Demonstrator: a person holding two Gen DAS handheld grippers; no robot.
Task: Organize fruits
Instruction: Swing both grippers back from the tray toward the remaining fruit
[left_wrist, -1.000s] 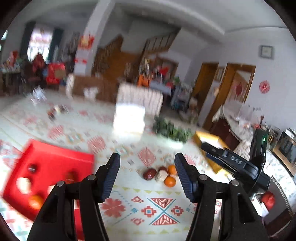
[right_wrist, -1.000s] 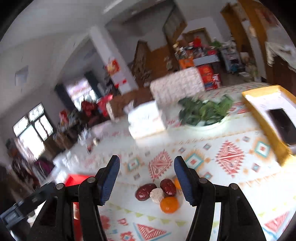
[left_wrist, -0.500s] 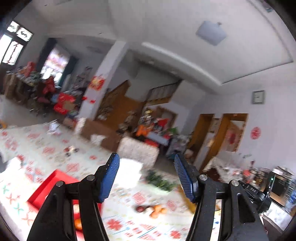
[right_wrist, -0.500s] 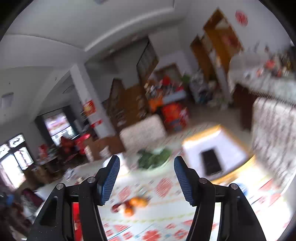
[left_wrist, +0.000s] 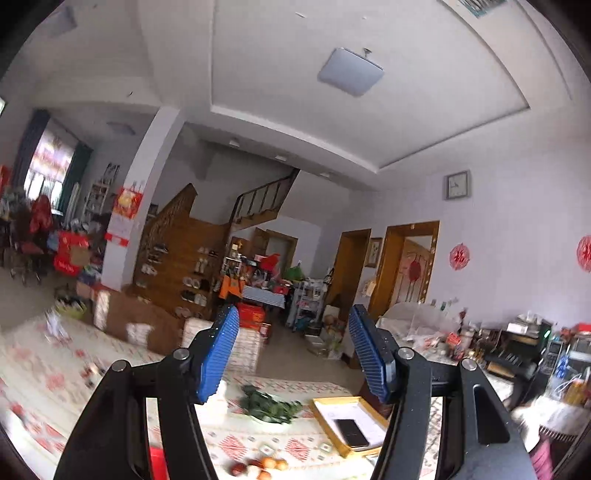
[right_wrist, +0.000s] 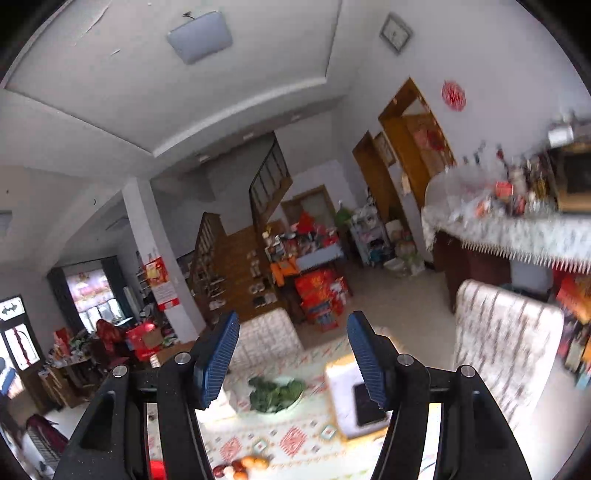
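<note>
A small heap of fruits (left_wrist: 260, 468), dark red, orange and pale, lies on the patterned tablecloth at the bottom edge of the left wrist view. The same fruits (right_wrist: 242, 467) show low in the right wrist view. A corner of the red tray (left_wrist: 159, 461) peeks between the left gripper's fingers; that tray (right_wrist: 157, 469) also shows in the right view. My left gripper (left_wrist: 291, 354) is held high above the table, pointing level into the room, open and empty. My right gripper (right_wrist: 291, 356) is likewise raised, open, with nothing between its blue pads.
A bowl of green leaves (left_wrist: 269, 406) sits behind the fruits. To its right lies a yellow-rimmed tray (left_wrist: 347, 424) with a black phone (left_wrist: 351, 432) on it. A white box (right_wrist: 218, 402) stands left of the greens. Chairs and cluttered furniture surround the table.
Both grippers have risen and tilted up from looking down at the table to looking level into the room. The fruits have slid from between the fingers to the bottom edge. Neither jaw moved.
</note>
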